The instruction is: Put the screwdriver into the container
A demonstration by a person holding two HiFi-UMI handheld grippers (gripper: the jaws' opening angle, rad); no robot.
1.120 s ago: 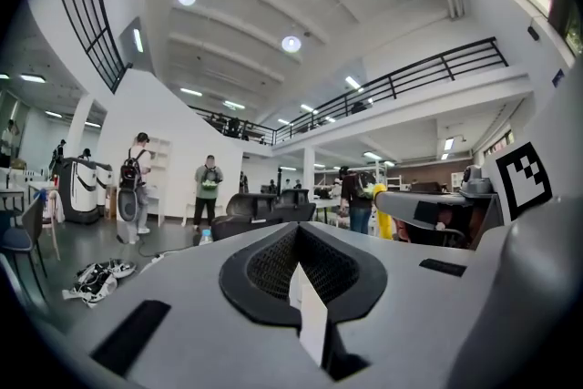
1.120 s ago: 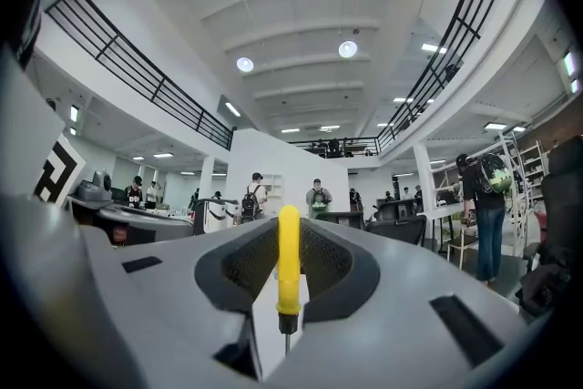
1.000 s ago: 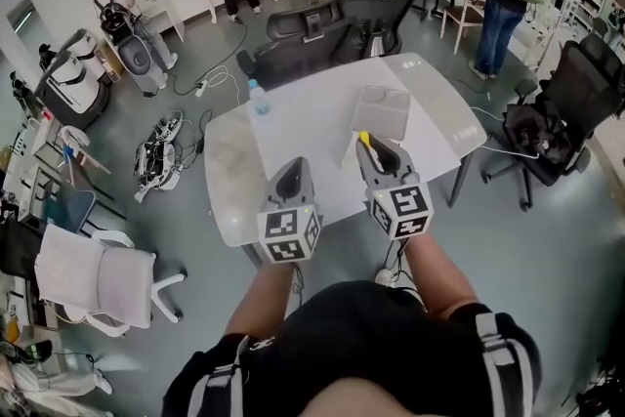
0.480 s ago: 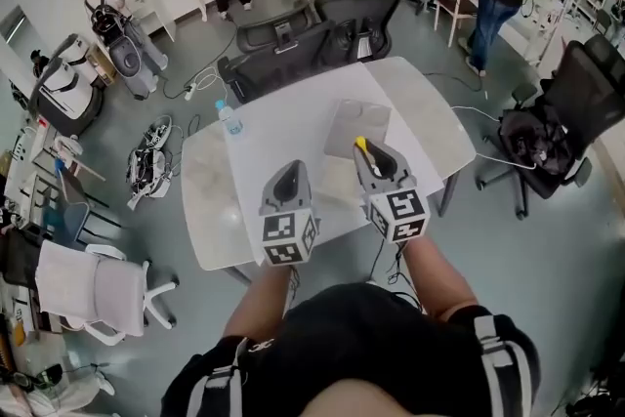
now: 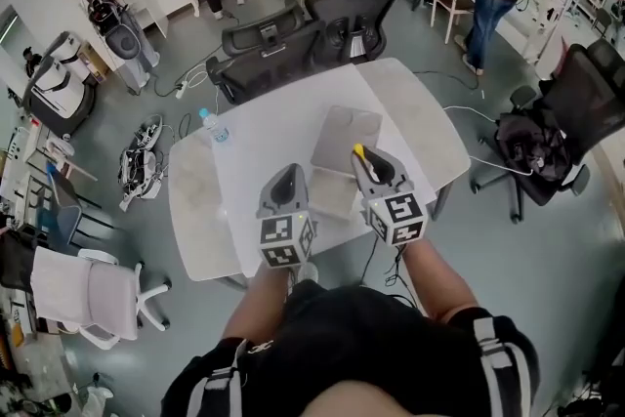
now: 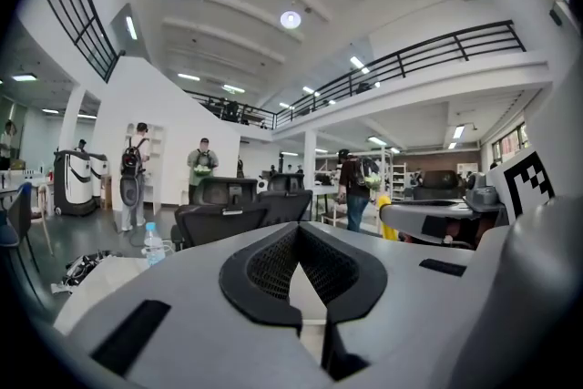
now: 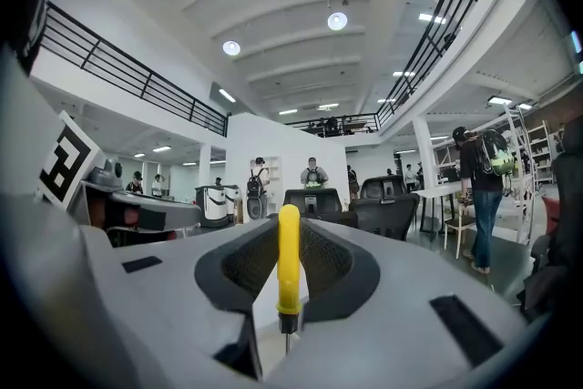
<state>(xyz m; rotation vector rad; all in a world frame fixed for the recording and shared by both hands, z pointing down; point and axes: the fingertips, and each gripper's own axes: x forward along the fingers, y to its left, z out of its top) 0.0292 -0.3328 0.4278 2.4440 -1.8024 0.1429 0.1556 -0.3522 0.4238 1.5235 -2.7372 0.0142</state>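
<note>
Yellow handle on screwdriver point(image 7: 288, 255), dark steel shank. Pale grey shells, black meshed pads on left gripper point(image 6: 299, 260) and right gripper point(image 7: 288, 241); black-and-white square markers on marker cubes point(image 5: 285, 241). Table point(image 5: 264, 127) white mid-top, mottled grey-beige at both ends. On table: container point(image 5: 346, 140) translucent grey; bottle point(image 5: 211, 125) clear, blue cap. Beyond table: chairs point(image 5: 293, 39) black. Around table: floor point(image 5: 508, 249) glossy grey.

I counted one left claw point(image 5: 289, 173), one right claw point(image 5: 367, 159), one screwdriver point(image 7: 288, 255), one bottle point(image 5: 211, 125) and one desk point(image 5: 264, 142).
</note>
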